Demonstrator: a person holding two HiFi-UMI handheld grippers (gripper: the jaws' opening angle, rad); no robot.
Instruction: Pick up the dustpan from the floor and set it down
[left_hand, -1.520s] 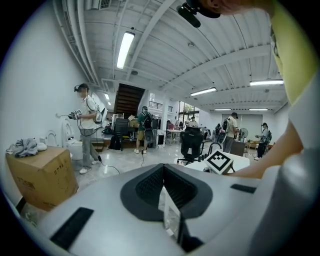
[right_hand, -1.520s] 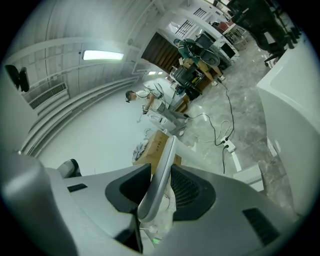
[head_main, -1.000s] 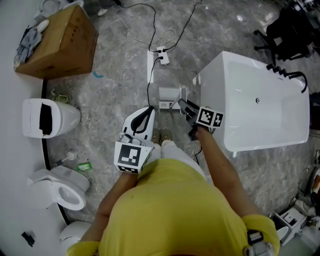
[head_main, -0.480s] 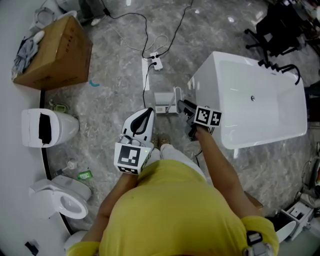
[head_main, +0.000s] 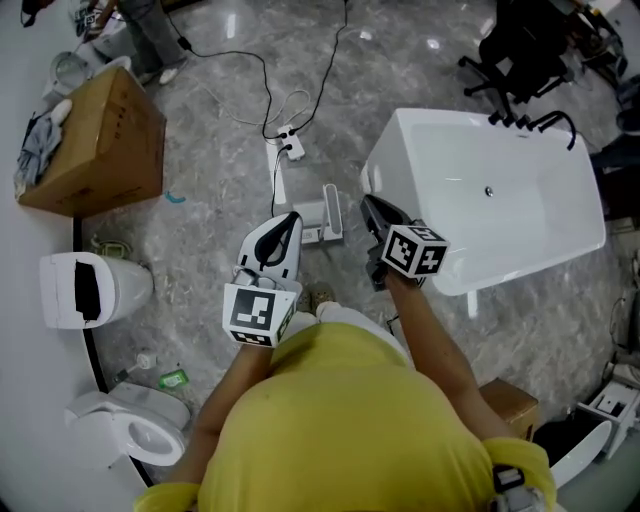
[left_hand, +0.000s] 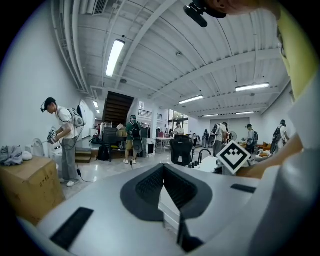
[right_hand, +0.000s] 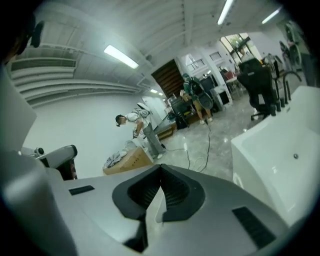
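Dustpan (head_main: 322, 214): on the floor, mid-floor and well away from the wall edge on the left. It stands just beside the near-left corner of the bathtub (head_main: 510, 225), between the power strip (head_main: 288, 146) and the person's feet. Nothing touches it.

Right gripper (head_main: 370, 203): held above the floor just right of the dustpan, nose pointing past it toward the bathtub corner. The right gripper view shows the jaws fully together, ribbed pads meeting at the tip. Nothing is caught between them; only floor and the bathtub wall lie beyond.

Left gripper (head_main: 291, 219): held left of the dustpan, clear of it. In the left gripper view its jaws are also closed tip to tip and empty, and it points nearly level across the room.

Also noted: cardboard box (head_main: 90, 145) at the far-left floor edge.

Step, as judged: the dustpan rests free on the floor with both grippers closed and clear. This is either the gap before the pick or the set-down already made; the present views do not settle which.

Next move, if the pick remains: open the right jaws and lower them to the dustpan's upright edge or handle. Close on it firmly before lifting, keeping clear of the cable that runs alongside.
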